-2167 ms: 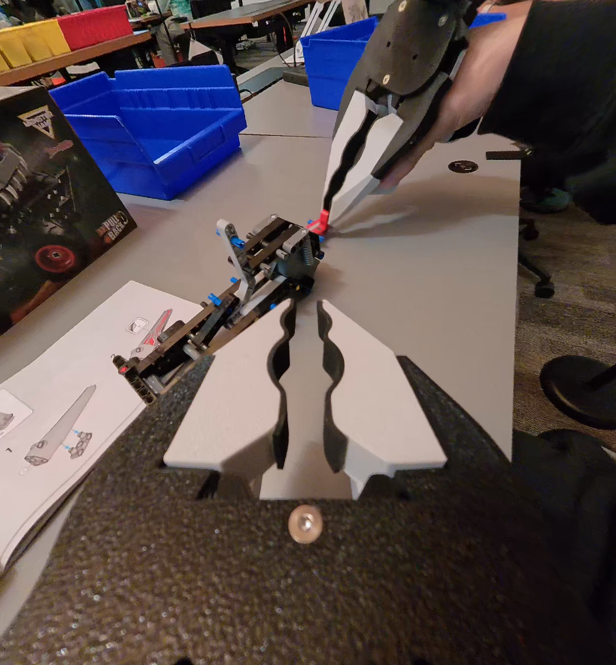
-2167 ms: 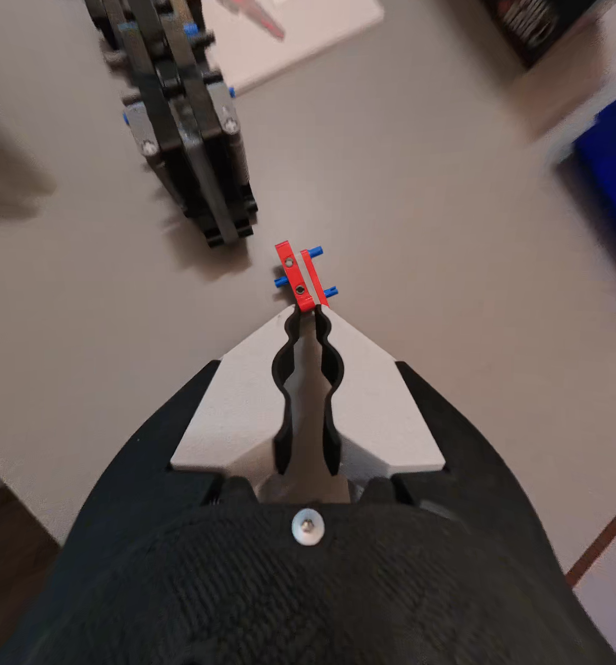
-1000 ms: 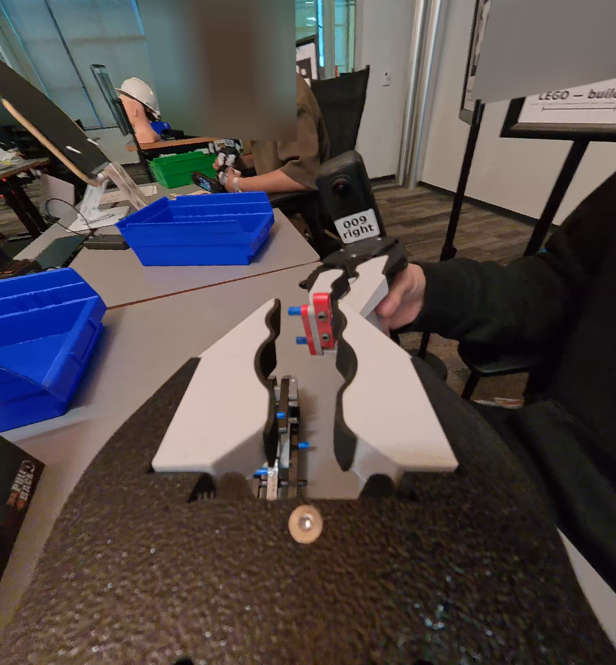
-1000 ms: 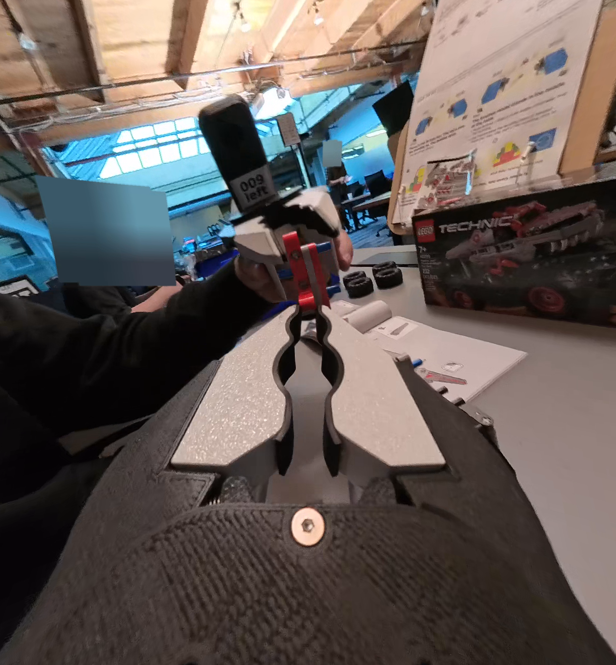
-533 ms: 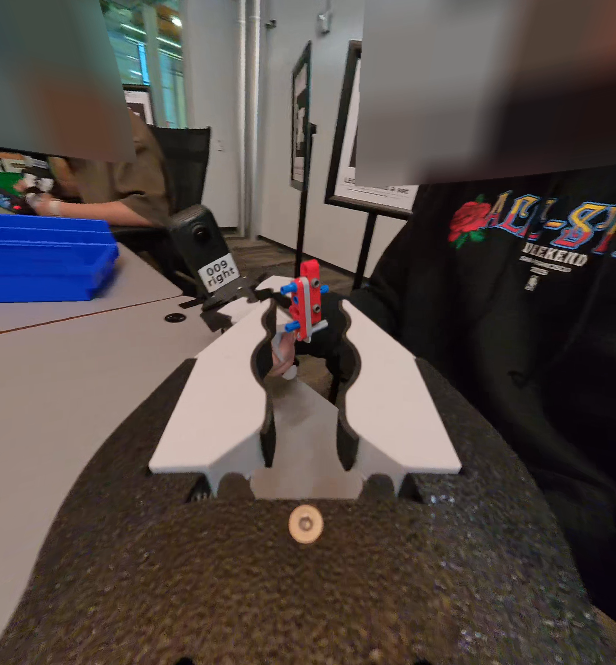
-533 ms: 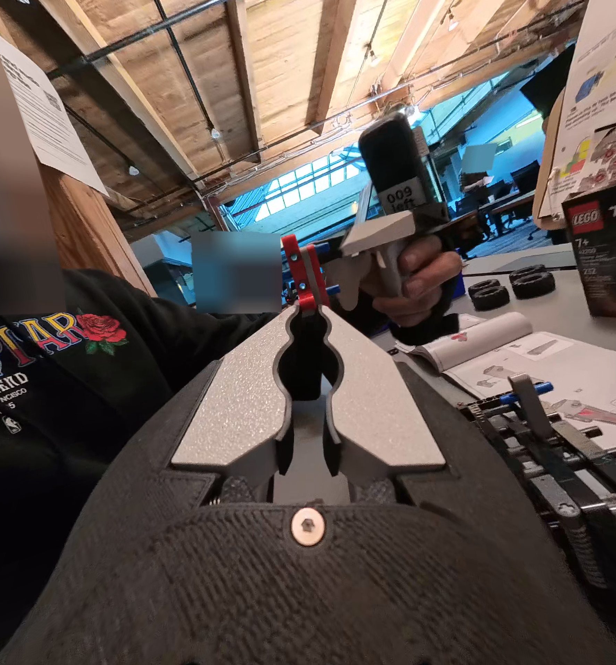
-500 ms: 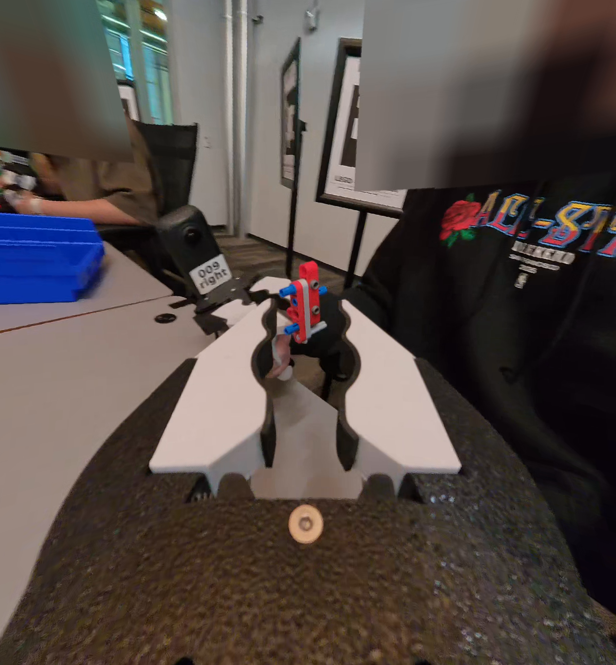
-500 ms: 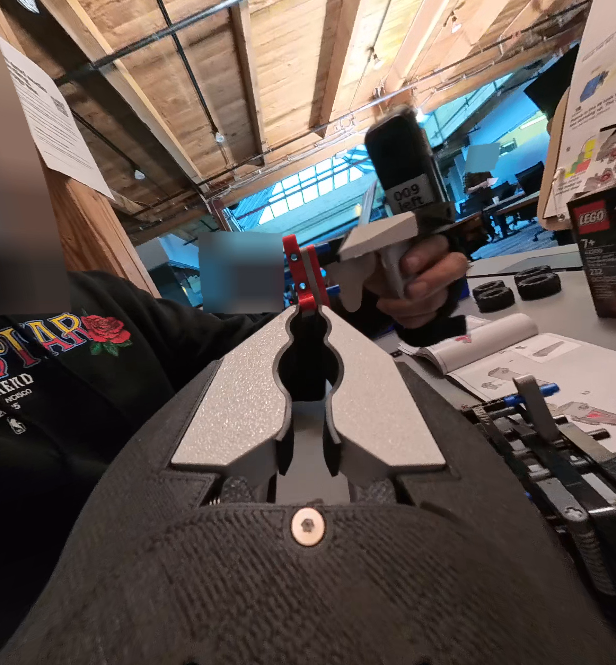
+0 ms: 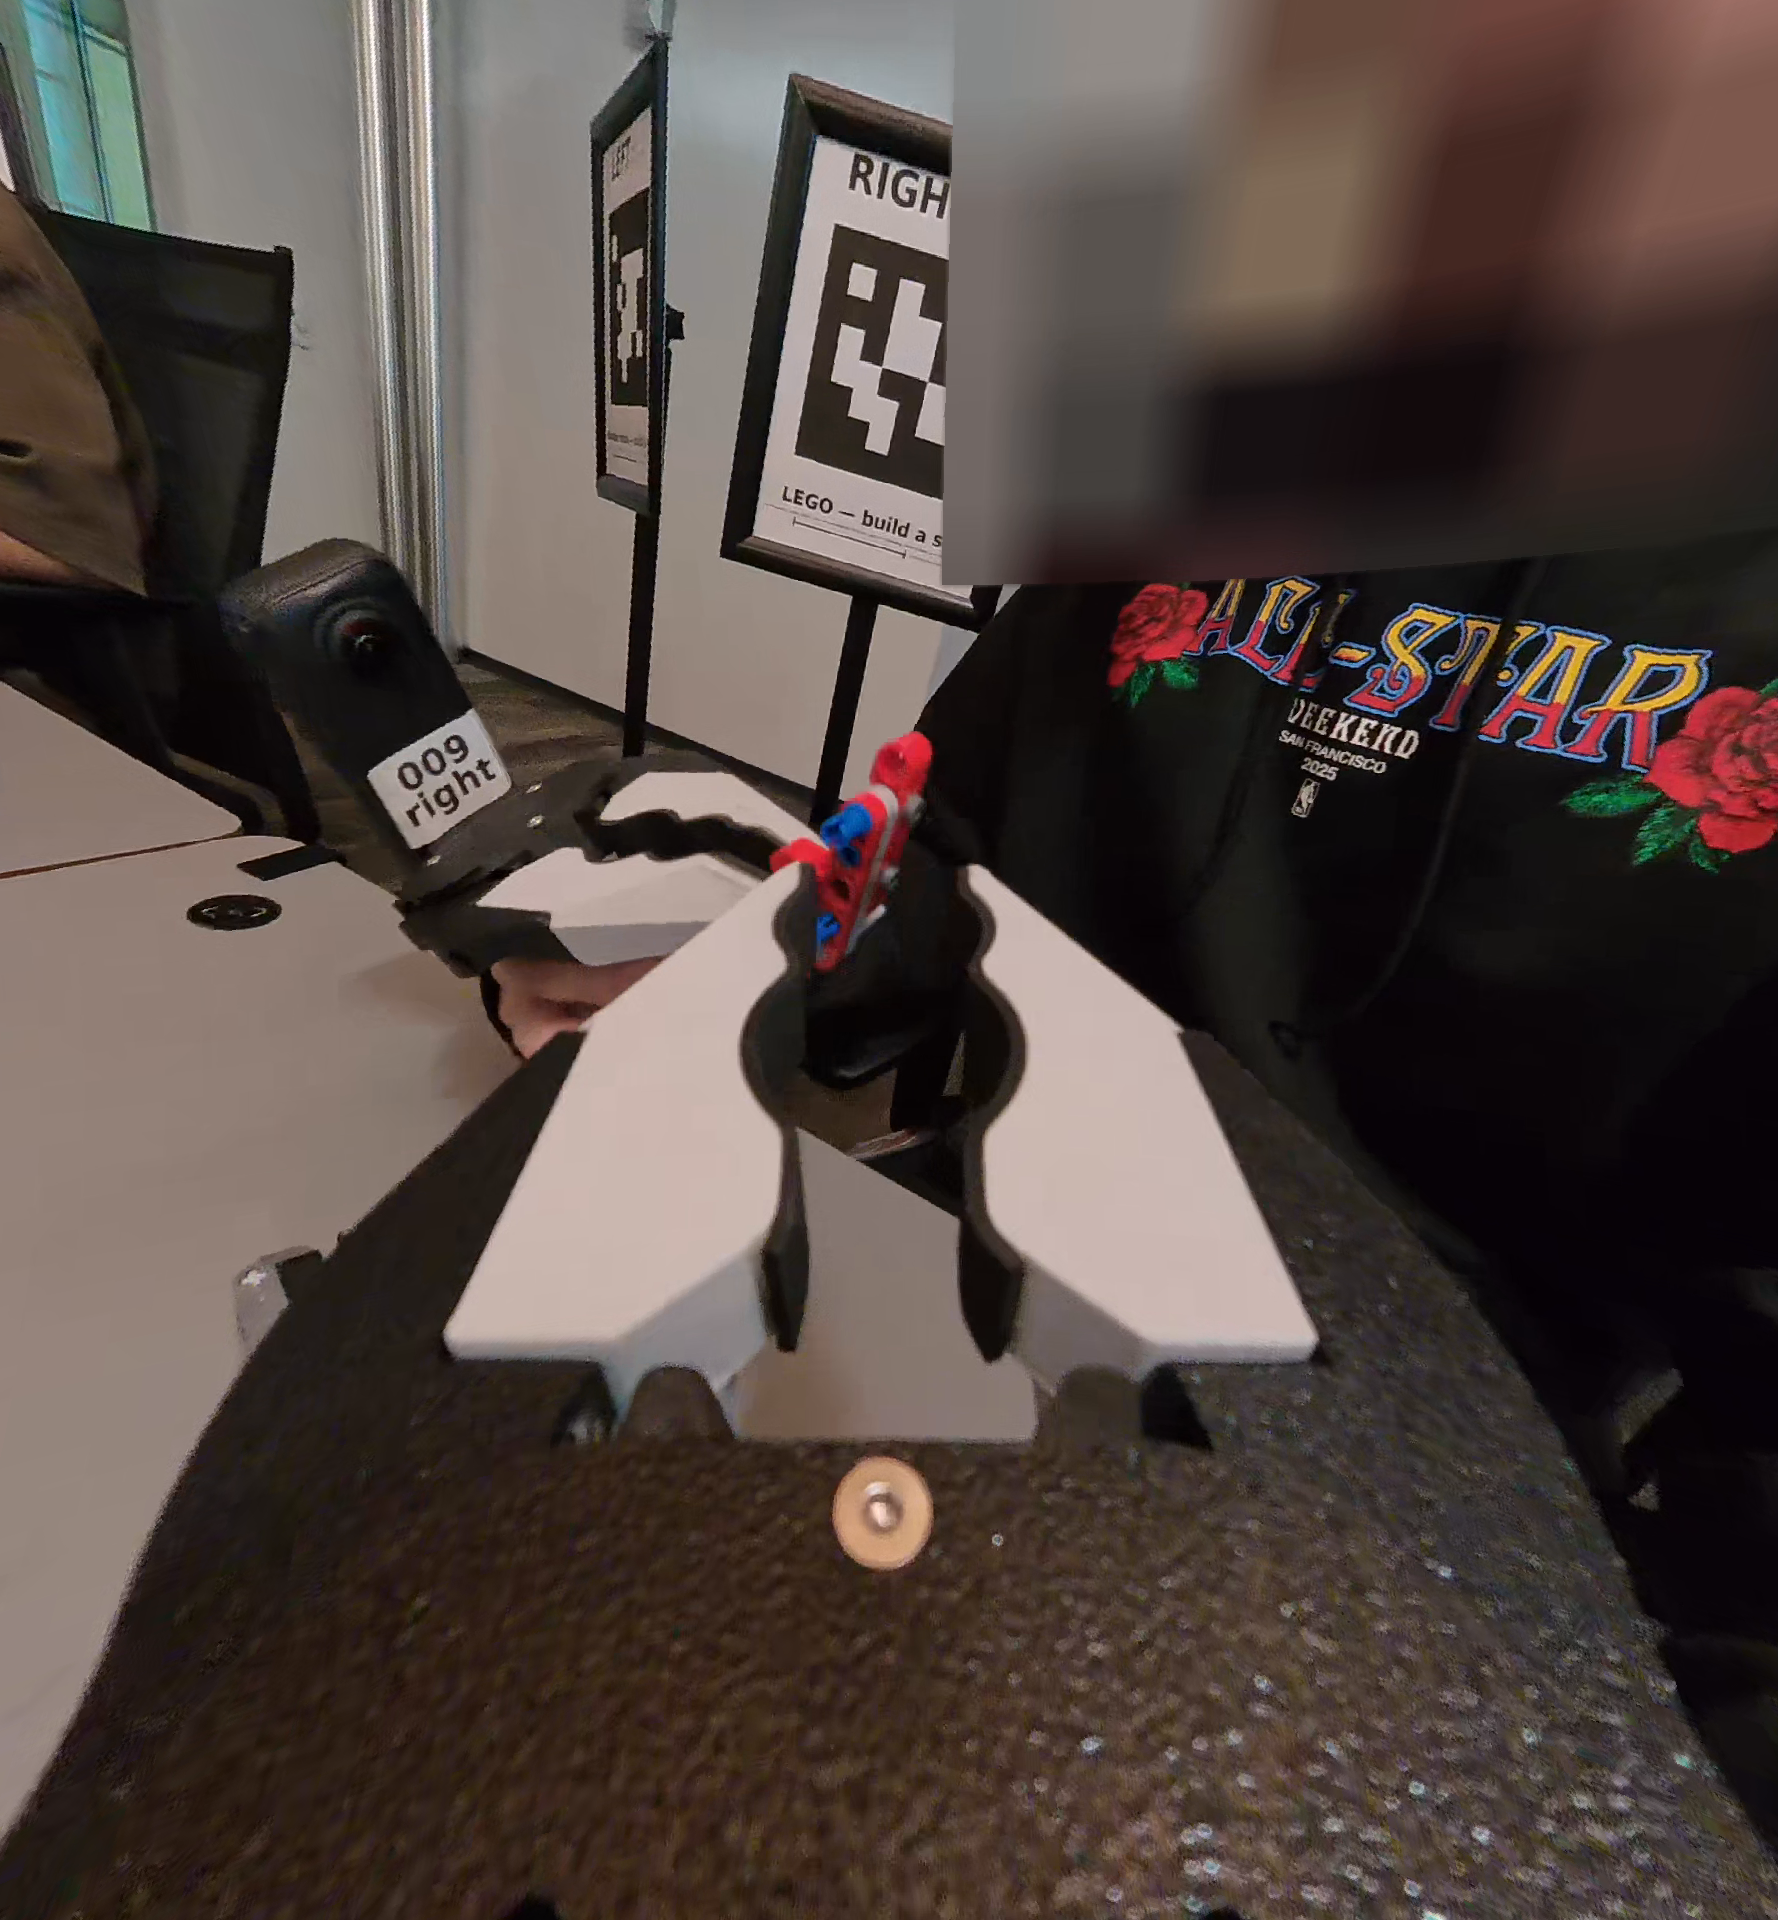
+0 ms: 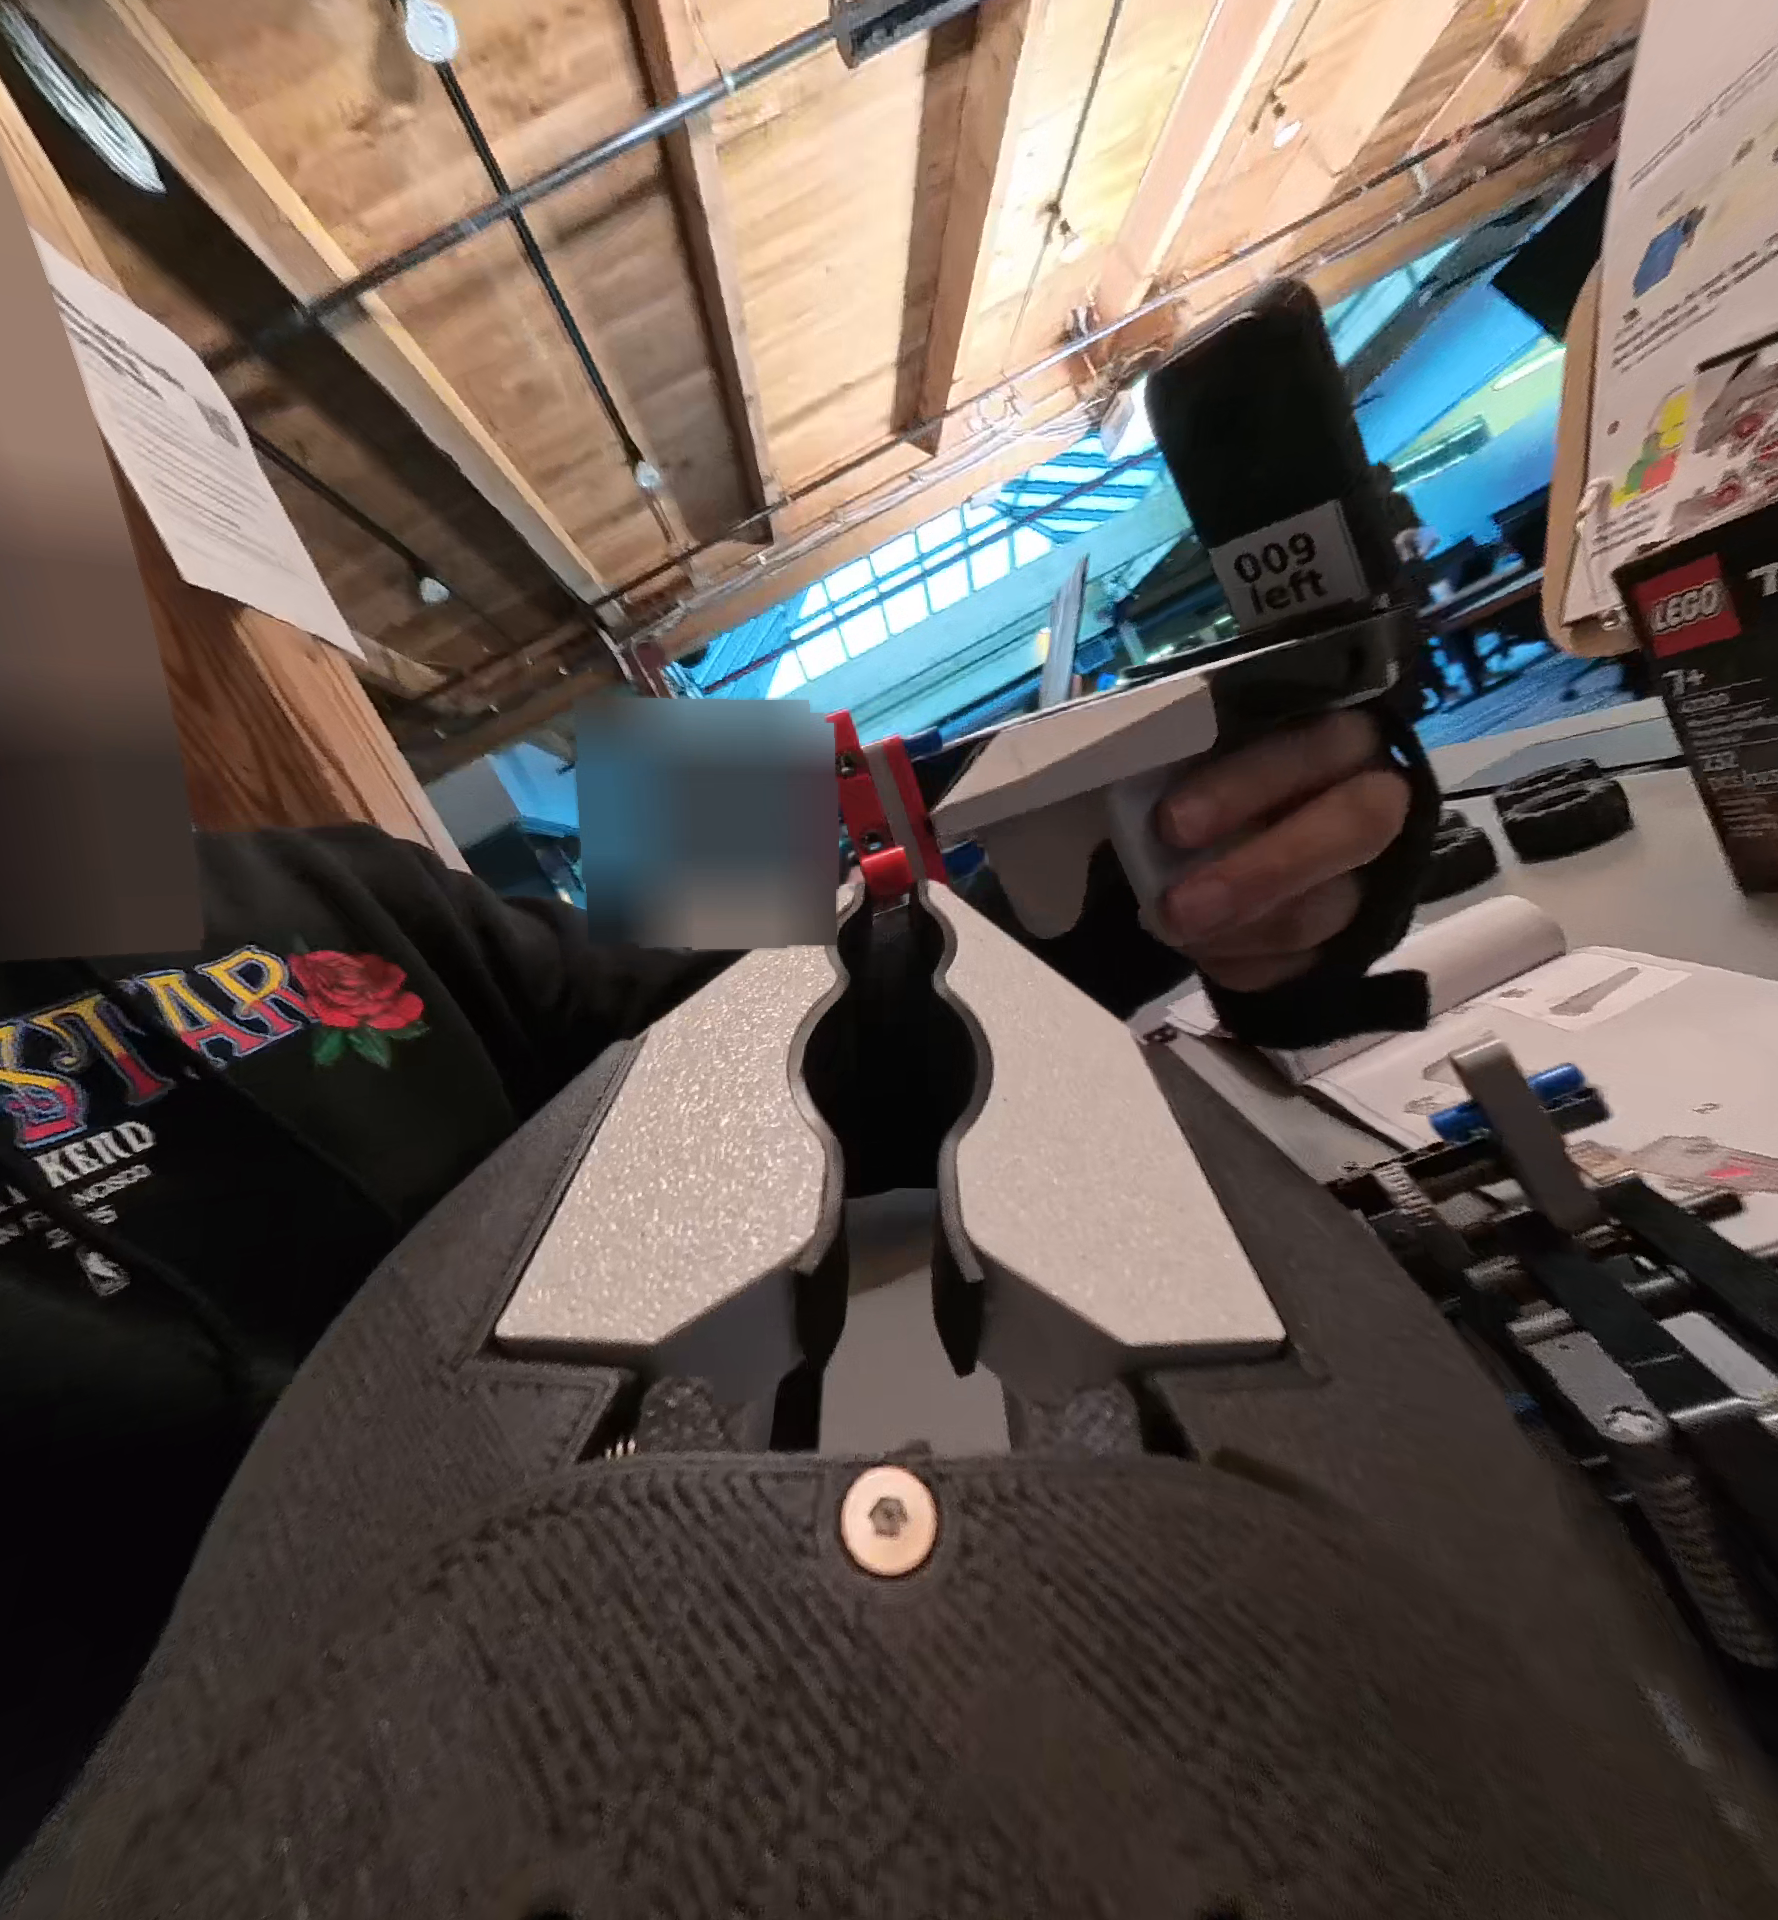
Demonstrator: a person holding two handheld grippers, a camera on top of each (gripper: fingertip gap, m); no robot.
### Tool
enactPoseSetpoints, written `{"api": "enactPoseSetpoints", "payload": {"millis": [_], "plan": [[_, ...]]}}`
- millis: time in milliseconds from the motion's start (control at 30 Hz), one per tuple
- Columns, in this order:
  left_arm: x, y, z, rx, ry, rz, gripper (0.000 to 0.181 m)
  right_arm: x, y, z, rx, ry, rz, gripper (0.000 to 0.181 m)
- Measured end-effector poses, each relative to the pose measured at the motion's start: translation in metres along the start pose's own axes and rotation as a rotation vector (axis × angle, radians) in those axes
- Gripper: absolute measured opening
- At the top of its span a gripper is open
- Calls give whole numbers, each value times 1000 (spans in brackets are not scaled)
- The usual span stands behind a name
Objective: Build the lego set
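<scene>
Colours and patterns, held piece and surroundings.
Red lego piece (image 9: 869, 831) with blue pins and a thin grey strip; light grey jaws edged black on speckled black gripper bodies. Pale grey tabletop (image 9: 116, 1091). Black sweatshirt (image 9: 1436, 935) printed with red roses, green leaves, yellow-red lettering outlined blue. Black-and-white checker pattern on framed sign (image 9: 864, 343). Black tyres (image 10: 1560, 816).

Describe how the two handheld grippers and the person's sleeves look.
Each gripper has two pale grey, wedge-shaped fingers with wavy black inner pads, set in a rough black textured body with a silver screw. The left gripper and the right gripper each carry a black camera block bearing a white label. A black strap crosses the left hand. The sleeves are black, from a hoodie printed with red roses.
</scene>
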State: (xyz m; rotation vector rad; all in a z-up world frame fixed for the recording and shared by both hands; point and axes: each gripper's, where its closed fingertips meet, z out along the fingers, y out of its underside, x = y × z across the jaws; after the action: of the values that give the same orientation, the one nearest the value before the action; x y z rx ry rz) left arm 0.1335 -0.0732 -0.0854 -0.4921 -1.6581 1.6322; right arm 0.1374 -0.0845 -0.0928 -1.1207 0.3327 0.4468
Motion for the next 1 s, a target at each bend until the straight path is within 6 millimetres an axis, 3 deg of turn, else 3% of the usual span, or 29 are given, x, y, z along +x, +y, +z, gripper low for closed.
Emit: {"api": "enactPoseSetpoints", "payload": {"millis": [233,333,400,467,533,600,667,700,800,900,1000], "plan": [[1,0,-1,16,16,45,7,4,5,5,19,-15,88,2],[-7,-6,-9,43,-64,66,4,14,-4,-7,34,91,35,6],[-23,-2,-22,8,-203,62,4,25,-6,-23,-27,286,-119,11],[-42,8,-42,-65,-384,79,4,55,-6,-51,-137,663,-317,22],[-62,16,-67,-116,-571,69,4,75,-4,-77,-189,980,-404,37],[-85,27,-98,-174,-766,29,4,86,15,-85,-227,1129,-405,49],[-97,53,-120,-304,-859,-30,4,95,32,-86,-310,1213,-452,54],[-99,69,-126,-380,-862,-67,4,96,32,-83,-339,1228,-516,55],[-92,98,-119,-497,-790,-128,5,99,32,-79,-434,1210,-586,28],[-88,107,-110,-531,-758,-135,5,112,38,-89,-550,1204,-555,40],[-85,109,-106,-532,-746,-147,4,116,40,-90,-623,1148,-575,38]]}}
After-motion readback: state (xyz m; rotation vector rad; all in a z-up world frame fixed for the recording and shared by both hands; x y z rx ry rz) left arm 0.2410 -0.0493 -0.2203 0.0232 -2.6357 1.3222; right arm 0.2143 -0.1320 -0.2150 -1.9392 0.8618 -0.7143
